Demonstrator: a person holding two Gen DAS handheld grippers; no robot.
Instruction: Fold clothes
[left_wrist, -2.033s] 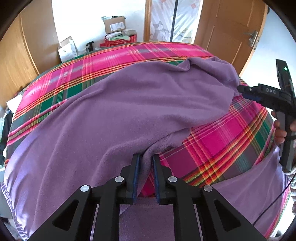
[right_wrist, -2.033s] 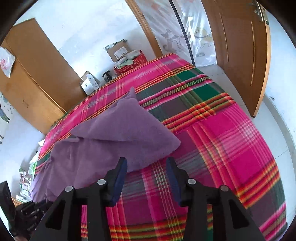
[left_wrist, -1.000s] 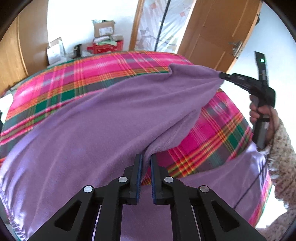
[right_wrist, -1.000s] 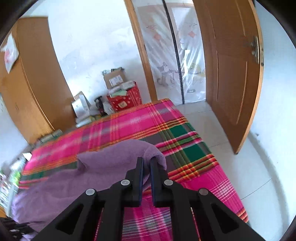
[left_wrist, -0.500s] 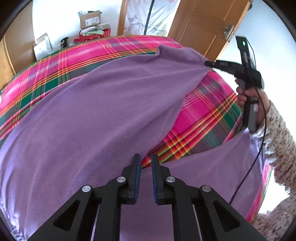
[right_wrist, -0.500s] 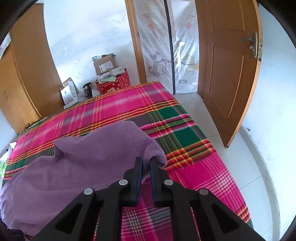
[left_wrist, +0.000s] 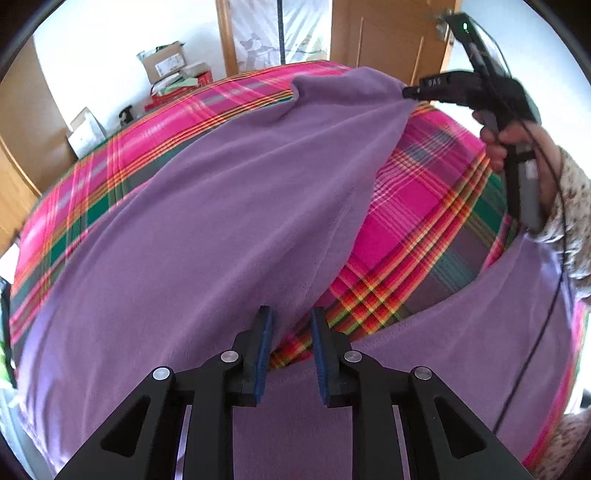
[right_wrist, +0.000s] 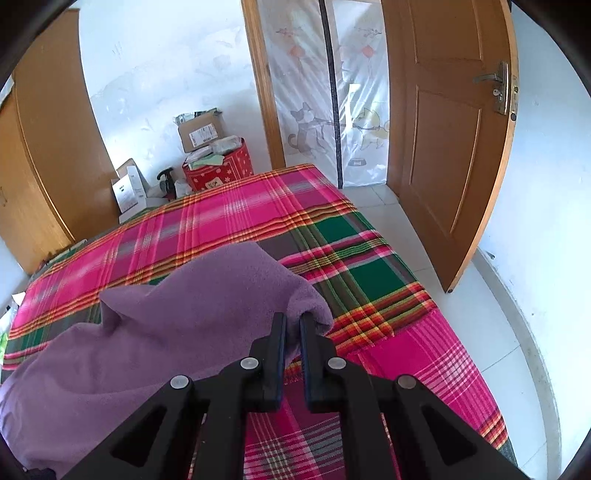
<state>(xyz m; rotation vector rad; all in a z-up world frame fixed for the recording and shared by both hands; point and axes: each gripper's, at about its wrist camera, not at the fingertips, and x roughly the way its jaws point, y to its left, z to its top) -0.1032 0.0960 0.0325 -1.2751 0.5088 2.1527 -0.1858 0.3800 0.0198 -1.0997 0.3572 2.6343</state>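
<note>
The purple garment (left_wrist: 221, 221) lies spread across the bed (left_wrist: 417, 206), over its pink and green plaid cover, and I use it as my landmark. One fold of it is lifted and stretched above the cover, running from my left gripper (left_wrist: 290, 345) up to my right gripper (left_wrist: 408, 92). A second part of the garment lies flat on the cover, on the near side of that fold.

My left gripper's jaws are opening, with a narrow gap between them; the hem of the lifted fold hangs in that gap, and the pads no longer press it.

At the far corner of the garment, my right gripper's jaws are pinched tight on a bunched corner of the cloth, holding it clear of the bed. The hand (left_wrist: 513, 144) on that gripper shows beside the garment, with a patterned sleeve (left_wrist: 570, 206) behind it.

Beyond the garment, past the bed's far end, stand cardboard boxes (right_wrist: 201, 131) and a wooden door (right_wrist: 450, 122).
</note>
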